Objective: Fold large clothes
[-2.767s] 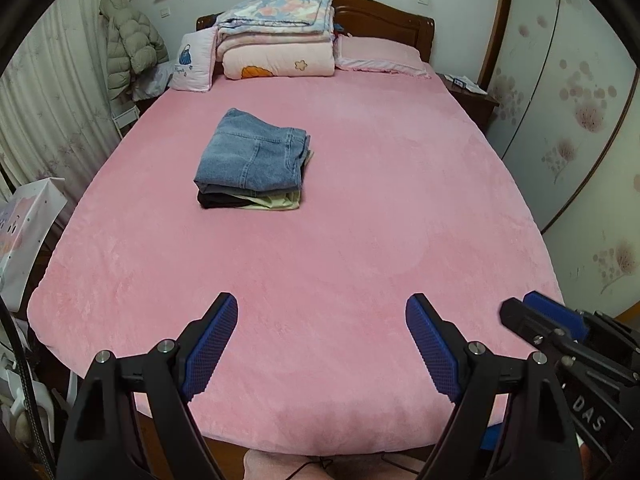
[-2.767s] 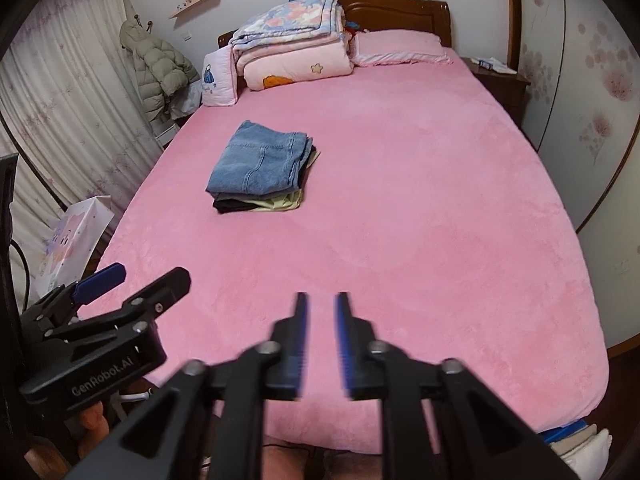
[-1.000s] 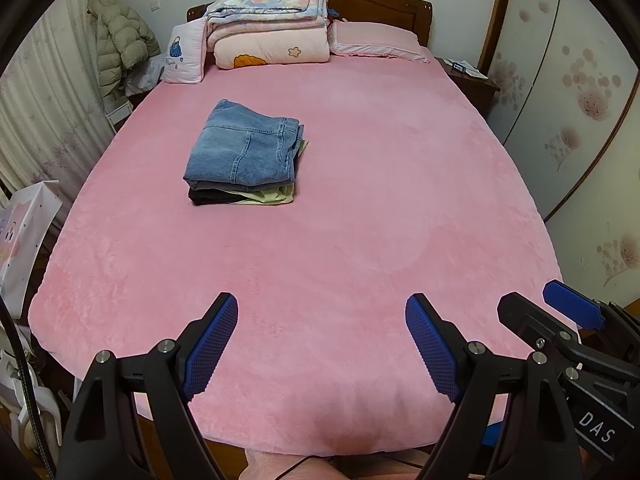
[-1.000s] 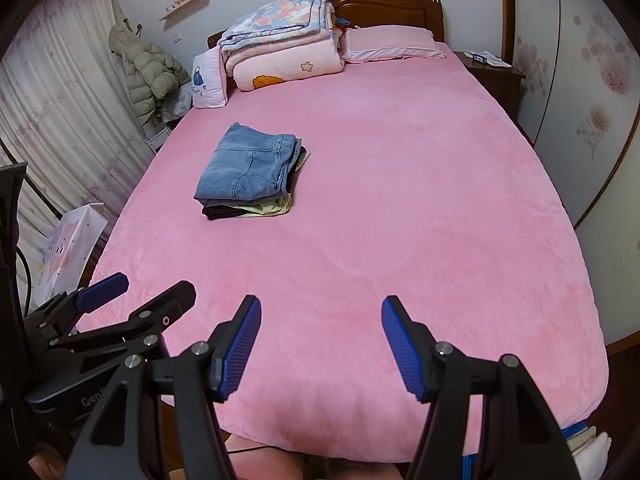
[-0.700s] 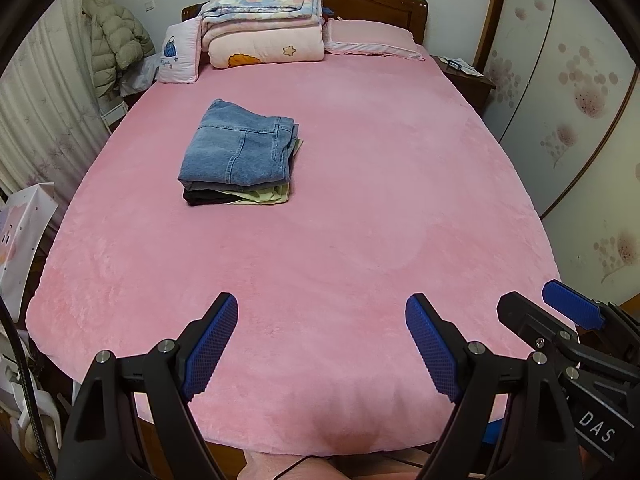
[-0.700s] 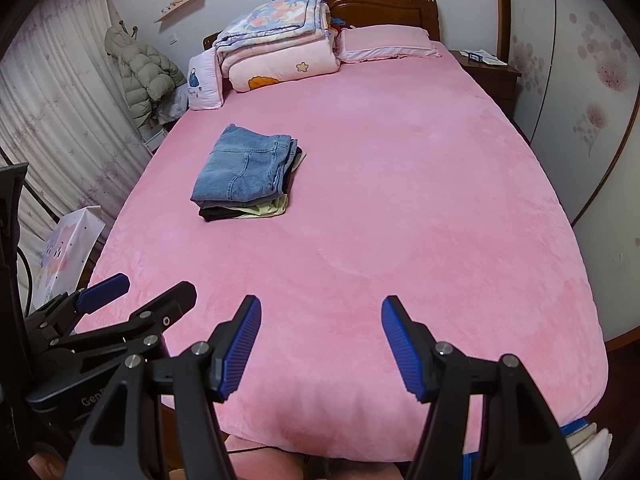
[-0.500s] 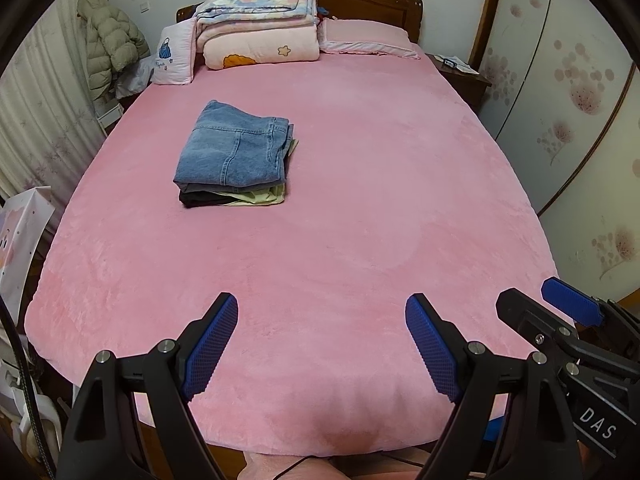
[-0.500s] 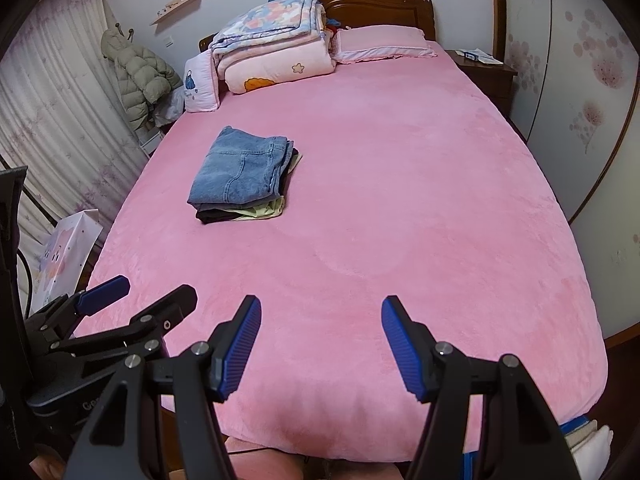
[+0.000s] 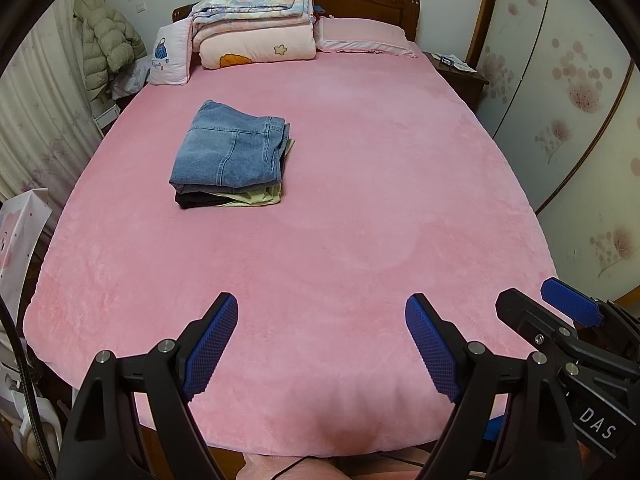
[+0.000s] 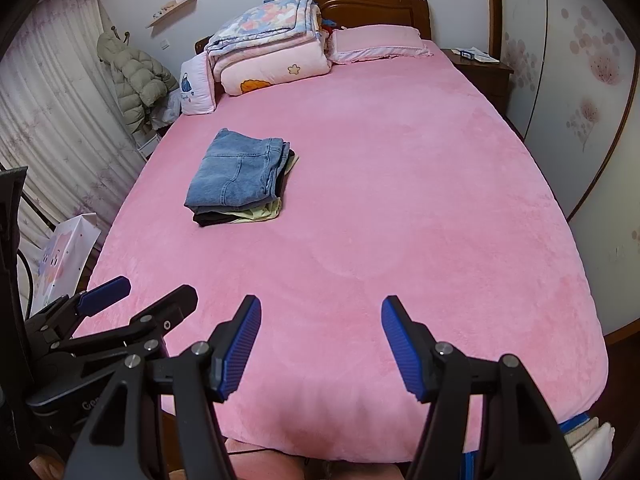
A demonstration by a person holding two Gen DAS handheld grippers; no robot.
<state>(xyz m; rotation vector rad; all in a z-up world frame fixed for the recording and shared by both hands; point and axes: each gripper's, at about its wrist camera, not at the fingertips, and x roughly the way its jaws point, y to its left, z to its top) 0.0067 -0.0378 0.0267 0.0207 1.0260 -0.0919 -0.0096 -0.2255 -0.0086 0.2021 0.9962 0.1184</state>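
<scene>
A stack of folded clothes (image 9: 232, 160) (image 10: 240, 178) lies on the left half of the pink bed (image 9: 360, 220) (image 10: 400, 200), with folded blue jeans on top and dark and pale yellow garments under them. My left gripper (image 9: 322, 320) hangs open over the bed's near edge, far from the stack, with nothing between its blue pads. My right gripper (image 10: 320, 320) is open too, at the same near edge, and holds nothing. Each gripper shows at the side of the other's view.
Folded quilts (image 9: 256, 24) and a pink pillow (image 9: 360, 36) lie at the headboard. A nightstand (image 9: 456, 72) stands at the far right, a wardrobe (image 9: 560, 100) along the right. A puffy coat (image 9: 108, 44), curtains and a paper bag (image 9: 20, 232) are on the left.
The right gripper's jaws, nearly together in the earliest frame, stand wide apart. Over the last second both views have only drifted slightly; the stack has not moved.
</scene>
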